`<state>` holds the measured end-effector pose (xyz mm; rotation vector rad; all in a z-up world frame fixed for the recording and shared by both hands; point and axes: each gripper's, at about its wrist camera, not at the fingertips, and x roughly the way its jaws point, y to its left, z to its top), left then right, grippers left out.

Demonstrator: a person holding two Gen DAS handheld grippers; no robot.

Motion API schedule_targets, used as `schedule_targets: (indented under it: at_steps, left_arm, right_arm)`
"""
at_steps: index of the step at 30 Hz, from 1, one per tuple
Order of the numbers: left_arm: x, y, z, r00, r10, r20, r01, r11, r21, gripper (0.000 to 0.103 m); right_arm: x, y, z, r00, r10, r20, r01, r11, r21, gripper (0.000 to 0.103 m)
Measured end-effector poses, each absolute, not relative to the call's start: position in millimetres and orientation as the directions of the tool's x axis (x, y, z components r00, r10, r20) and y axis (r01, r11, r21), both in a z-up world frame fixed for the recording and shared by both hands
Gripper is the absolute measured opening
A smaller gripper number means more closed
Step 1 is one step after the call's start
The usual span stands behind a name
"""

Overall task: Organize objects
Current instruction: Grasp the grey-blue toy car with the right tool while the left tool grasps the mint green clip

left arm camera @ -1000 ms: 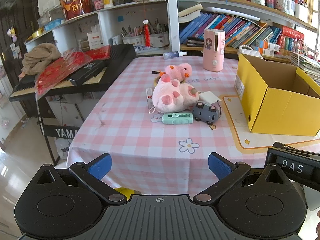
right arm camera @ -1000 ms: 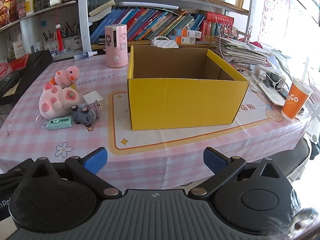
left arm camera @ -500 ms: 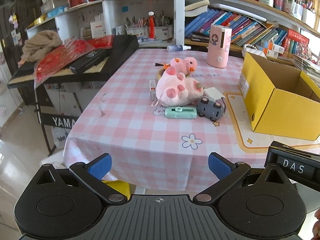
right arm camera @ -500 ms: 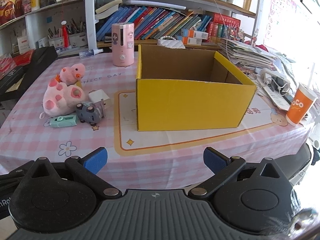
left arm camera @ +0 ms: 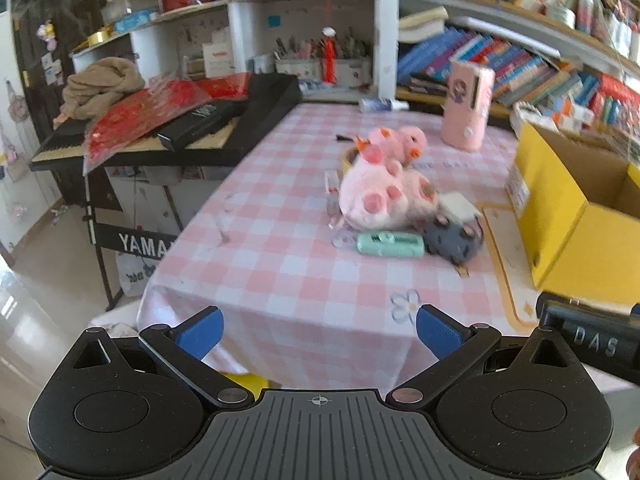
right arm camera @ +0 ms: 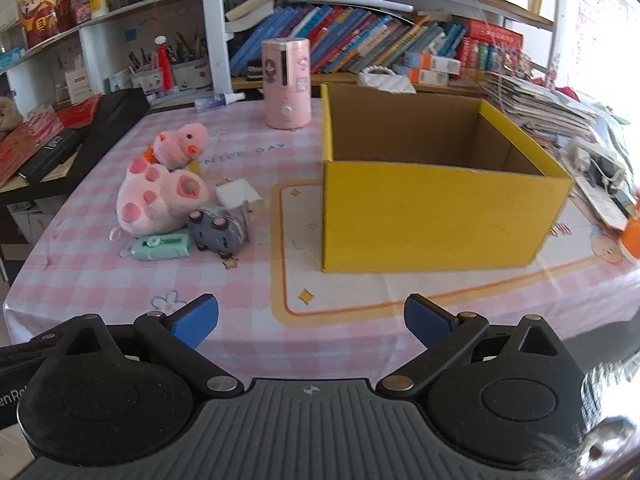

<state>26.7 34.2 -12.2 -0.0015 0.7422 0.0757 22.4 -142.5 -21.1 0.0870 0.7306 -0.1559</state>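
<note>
Both grippers, left (left arm camera: 318,330) and right (right arm camera: 311,318), jaws spread, empty. Only the right view shows the yellow box (right arm camera: 436,216) interior ahead.

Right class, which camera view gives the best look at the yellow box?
The right wrist view: the yellow box appears whole, with its open top and brown inside visible. The left wrist view catches only part of it, cut off at the frame's right edge.

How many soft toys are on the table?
3, all left of the yellow box: a pink chick at the back, a big pink paw in front of it, and a small gray toy nearest. Others may hide behind them.
</note>
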Motion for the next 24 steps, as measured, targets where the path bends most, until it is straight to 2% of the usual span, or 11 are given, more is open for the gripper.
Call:
schedule_targets:
  at_steps: [10, 20, 24]
  left_arm:
    - [51.2, 55.4, -2.4, 0.777, 0.070, -0.626, -0.125, 0.991, -0.043, 0.103]
    - [81.3, 61.9, -10.2, 0.757, 0.111, -0.644, -0.175, 0.984, -0.037, 0.103]
    - [92.3, 64.2, -13.0, 0.747, 0.132, -0.652, -0.203, 0.979, -0.035, 0.103]
  right_arm:
    - [60.1, -122.0, -18.6, 0.753, 0.028, -0.657, -0.005, 0.999, 0.037, 0.072]
    - [105.3, -108.5, -26.8, 0.734, 0.117, -0.669, -0.128, 0.991, 0.032, 0.057]
    - [123.1, -105.7, -33.7, 0.716, 0.139, -0.684, -0.158, 0.987, 0.036, 0.056]
